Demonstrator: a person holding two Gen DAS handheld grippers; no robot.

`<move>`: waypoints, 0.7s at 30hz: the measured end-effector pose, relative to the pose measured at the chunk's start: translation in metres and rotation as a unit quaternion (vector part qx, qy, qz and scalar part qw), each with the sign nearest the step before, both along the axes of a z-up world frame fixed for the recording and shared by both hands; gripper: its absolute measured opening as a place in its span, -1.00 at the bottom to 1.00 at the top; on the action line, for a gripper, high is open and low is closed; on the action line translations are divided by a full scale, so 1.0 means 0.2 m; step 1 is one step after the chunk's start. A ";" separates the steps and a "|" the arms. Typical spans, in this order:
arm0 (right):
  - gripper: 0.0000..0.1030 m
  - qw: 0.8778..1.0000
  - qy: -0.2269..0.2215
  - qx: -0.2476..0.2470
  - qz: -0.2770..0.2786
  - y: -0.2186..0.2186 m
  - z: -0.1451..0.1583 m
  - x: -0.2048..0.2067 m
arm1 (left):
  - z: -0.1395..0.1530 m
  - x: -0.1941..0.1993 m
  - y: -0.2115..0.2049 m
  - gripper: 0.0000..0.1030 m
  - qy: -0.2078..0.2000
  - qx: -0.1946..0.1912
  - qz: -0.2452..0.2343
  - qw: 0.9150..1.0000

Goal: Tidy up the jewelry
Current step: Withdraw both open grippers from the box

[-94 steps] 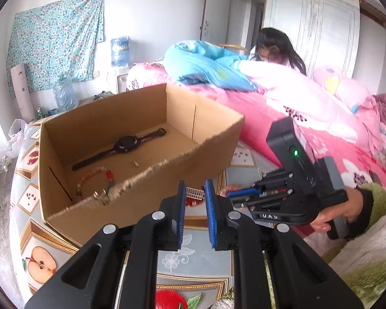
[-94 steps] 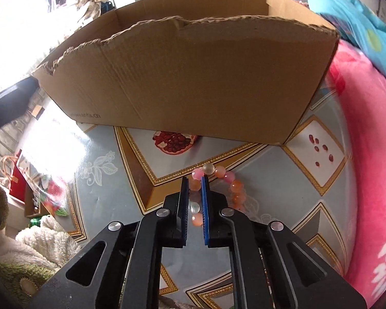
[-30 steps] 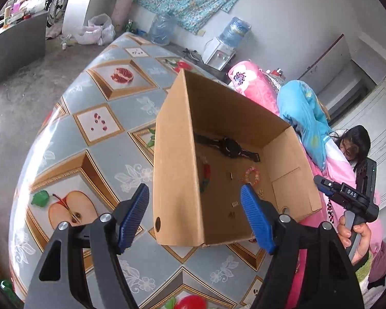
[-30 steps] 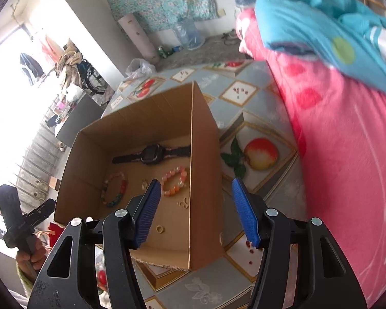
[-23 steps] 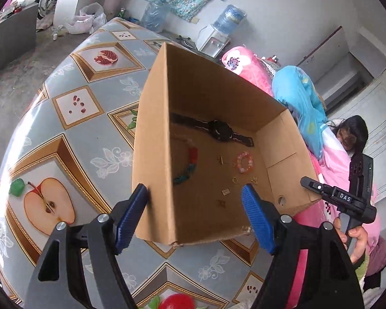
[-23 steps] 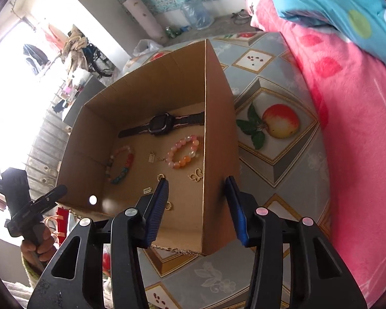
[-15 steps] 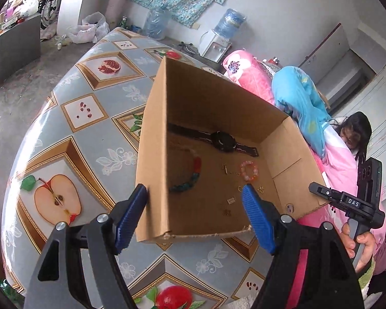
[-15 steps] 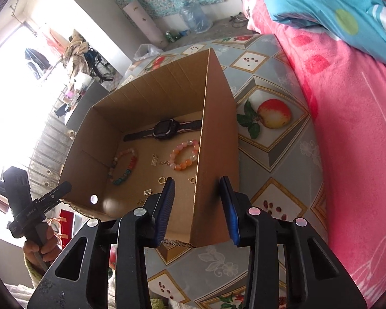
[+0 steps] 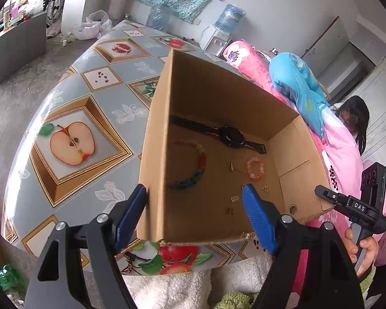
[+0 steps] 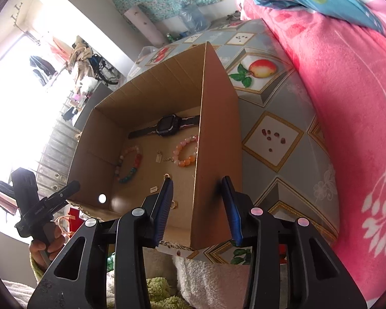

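Note:
An open cardboard box stands at the near edge of the table. Inside lie a black watch, a pink bead bracelet, a multicoloured bead bracelet and several small gold pieces. My left gripper is open and straddles the box's near left corner, one finger outside the left wall and one inside. My right gripper straddles the right wall with a gap on the inner side, so it is open.
The table wears a grey cloth with fruit pictures. A bed with pink and blue blankets runs along its right side, and a person lies there. White fluffy fabric sits below the near edge. A water dispenser stands beyond.
The pink bracelet, earlier pinched by my right gripper on the table, now lies in the box. Both grippers drew back toward the near edge and the box came along. The right jaws narrowed.

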State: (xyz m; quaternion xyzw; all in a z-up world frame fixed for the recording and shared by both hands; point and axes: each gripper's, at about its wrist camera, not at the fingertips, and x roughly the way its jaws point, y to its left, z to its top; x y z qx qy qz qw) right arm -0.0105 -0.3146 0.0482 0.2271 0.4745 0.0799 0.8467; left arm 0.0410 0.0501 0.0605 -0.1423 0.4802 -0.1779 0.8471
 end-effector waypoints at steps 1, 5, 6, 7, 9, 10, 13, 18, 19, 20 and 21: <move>-0.24 1.000 -0.005 -0.001 -0.002 0.00 0.01 -0.02 | 0.00 -0.02 -0.01 0.46 -0.007 0.009 -0.002 1.000; -0.02 0.998 -0.043 -0.033 -0.021 0.03 0.07 -0.13 | 0.04 -0.12 -0.05 0.49 -0.038 0.049 0.003 0.998; 0.01 0.997 -0.055 -0.042 -0.027 0.03 0.09 -0.17 | 0.05 -0.15 -0.05 0.52 -0.049 0.060 0.006 0.997; 0.07 0.996 -0.067 -0.050 -0.030 0.03 0.10 -0.21 | 0.06 -0.18 -0.05 0.58 -0.063 0.069 0.010 0.996; 0.15 0.993 -0.088 -0.071 -0.038 0.05 0.13 -0.29 | 0.09 -0.25 -0.06 0.68 -0.089 0.086 0.022 0.992; 0.17 0.991 -0.095 -0.082 -0.039 0.06 0.13 -0.33 | 0.11 -0.28 -0.05 0.71 -0.100 0.091 0.027 0.990; 0.24 0.988 -0.107 -0.105 -0.034 0.12 0.14 -0.43 | 0.15 -0.38 -0.03 0.87 -0.133 0.098 0.044 0.985; 0.38 0.985 -0.104 -0.136 -0.013 0.26 0.10 -0.52 | 0.20 -0.49 -0.02 0.89 -0.158 0.114 0.075 0.978; 0.42 0.985 -0.100 -0.137 -0.007 0.29 0.09 -0.52 | 0.20 -0.50 -0.03 0.89 -0.156 0.116 0.076 0.978; 0.43 0.986 -0.097 -0.136 -0.001 0.32 0.07 -0.52 | 0.19 -0.50 -0.03 0.89 -0.153 0.120 0.077 0.978; 0.44 0.986 -0.095 -0.137 0.003 0.36 0.06 -0.51 | 0.19 -0.51 -0.04 0.89 -0.151 0.126 0.080 0.977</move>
